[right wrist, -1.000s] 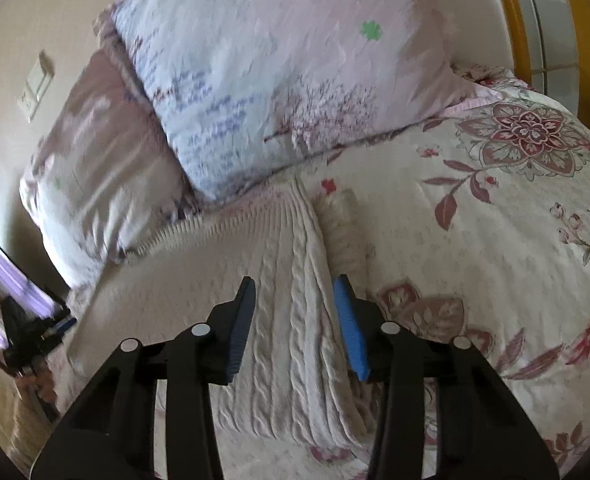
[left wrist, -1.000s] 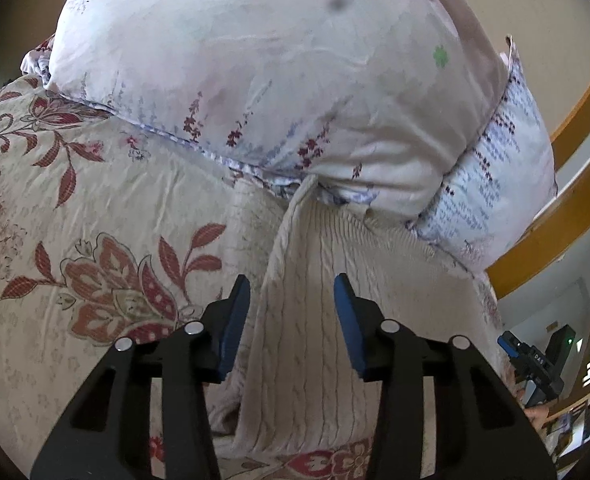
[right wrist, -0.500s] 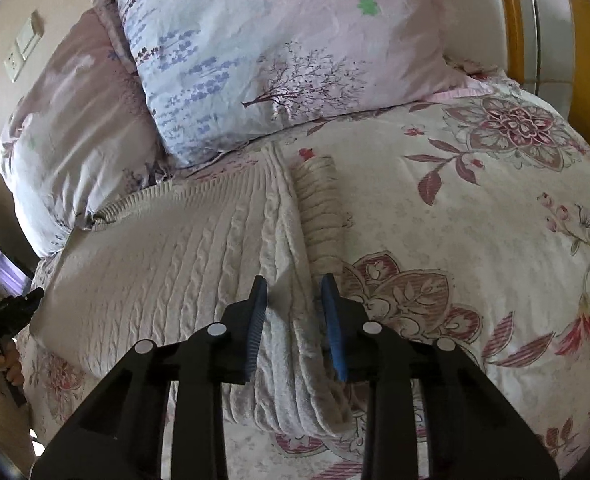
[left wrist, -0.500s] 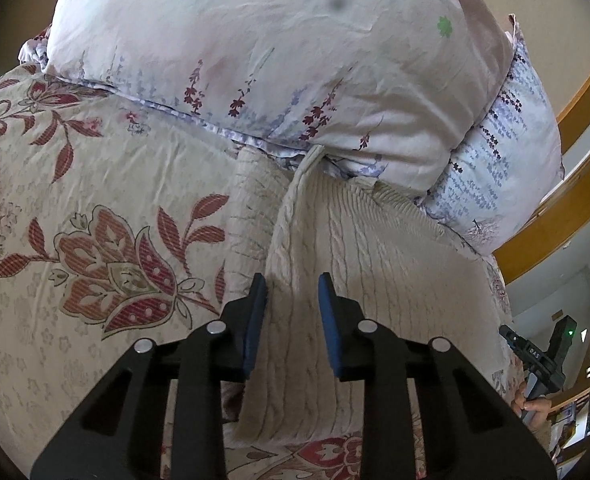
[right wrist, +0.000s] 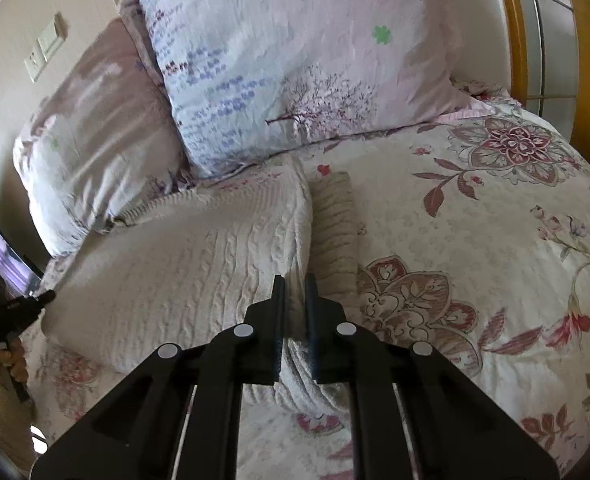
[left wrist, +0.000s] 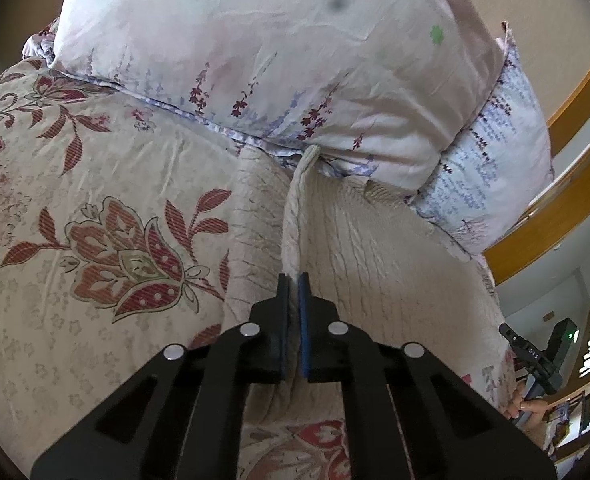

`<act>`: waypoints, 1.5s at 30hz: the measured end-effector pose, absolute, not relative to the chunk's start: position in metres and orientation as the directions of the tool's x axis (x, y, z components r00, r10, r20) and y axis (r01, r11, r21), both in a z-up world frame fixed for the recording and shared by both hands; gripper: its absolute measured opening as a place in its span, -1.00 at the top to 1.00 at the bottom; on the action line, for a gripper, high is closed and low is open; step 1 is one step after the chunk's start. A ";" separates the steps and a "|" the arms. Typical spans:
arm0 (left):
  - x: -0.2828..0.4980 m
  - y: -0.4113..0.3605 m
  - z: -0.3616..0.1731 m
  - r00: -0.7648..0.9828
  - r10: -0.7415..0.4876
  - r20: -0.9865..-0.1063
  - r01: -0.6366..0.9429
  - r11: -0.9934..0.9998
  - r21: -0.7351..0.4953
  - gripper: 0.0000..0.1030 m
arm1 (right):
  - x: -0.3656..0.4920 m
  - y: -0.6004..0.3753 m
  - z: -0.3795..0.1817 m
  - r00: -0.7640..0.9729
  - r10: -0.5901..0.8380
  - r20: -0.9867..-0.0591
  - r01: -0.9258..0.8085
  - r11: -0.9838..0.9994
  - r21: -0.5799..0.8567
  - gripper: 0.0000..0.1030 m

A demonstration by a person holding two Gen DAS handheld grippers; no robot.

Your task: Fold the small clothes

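A cream cable-knit sweater [left wrist: 379, 264] lies spread on the flowered bedspread [left wrist: 95, 208], its far end against the pillows. My left gripper [left wrist: 293, 280] is shut on a raised ridge of the sweater's left edge, which runs away toward the pillow. In the right wrist view the sweater [right wrist: 199, 264] fills the left middle, with a ribbed sleeve [right wrist: 333, 224] folded along its right side. My right gripper [right wrist: 295, 282] is shut on the sweater's right edge, pinching the knit between its pads.
Two pale flowered pillows [left wrist: 287, 52] [right wrist: 295, 64] lean at the head of the bed. A wooden bed frame [left wrist: 555, 208] runs along the right. The bedspread [right wrist: 475, 240] spreads wide to the right. The other gripper shows at the frame edges [left wrist: 535, 356] [right wrist: 3, 312].
Both grippers went from open to shut, closing on the sweater's two side edges. The left edge is now lifted into a ridge.
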State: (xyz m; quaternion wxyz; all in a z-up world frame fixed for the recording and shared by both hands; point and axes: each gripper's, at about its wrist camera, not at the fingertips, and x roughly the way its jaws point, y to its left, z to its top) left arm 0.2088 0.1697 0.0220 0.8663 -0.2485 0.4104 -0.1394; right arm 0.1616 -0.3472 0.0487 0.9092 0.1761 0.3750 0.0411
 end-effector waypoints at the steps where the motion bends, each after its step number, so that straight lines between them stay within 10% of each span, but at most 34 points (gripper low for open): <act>1: 0.207 0.171 0.022 0.624 -0.449 -0.639 0.039 0.835 -0.549 0.92 | 0.159 -0.347 0.049 0.715 0.210 -0.667 0.058 0.933 0.356 0.81; 14: 0.205 0.167 0.011 0.602 -0.423 -0.678 0.025 0.858 -0.513 0.80 | 0.154 -0.342 0.025 0.637 0.119 -0.762 0.159 0.946 0.281 0.79; 19: 0.196 0.166 0.030 0.660 -0.380 -0.648 0.039 0.879 -0.476 0.40 | 0.150 -0.330 0.053 0.699 0.082 -0.710 0.135 0.960 0.245 0.17; 35: 0.211 0.113 0.014 0.612 -0.340 -0.714 0.135 0.935 -0.329 0.07 | 0.191 -0.284 0.026 0.619 0.104 -0.779 0.027 0.988 0.153 -0.07; 45: 0.227 0.170 0.029 0.654 -0.396 -0.645 -0.009 0.849 -0.529 -0.23 | 0.199 -0.262 0.050 0.647 0.167 -0.744 -0.015 0.978 0.207 -0.08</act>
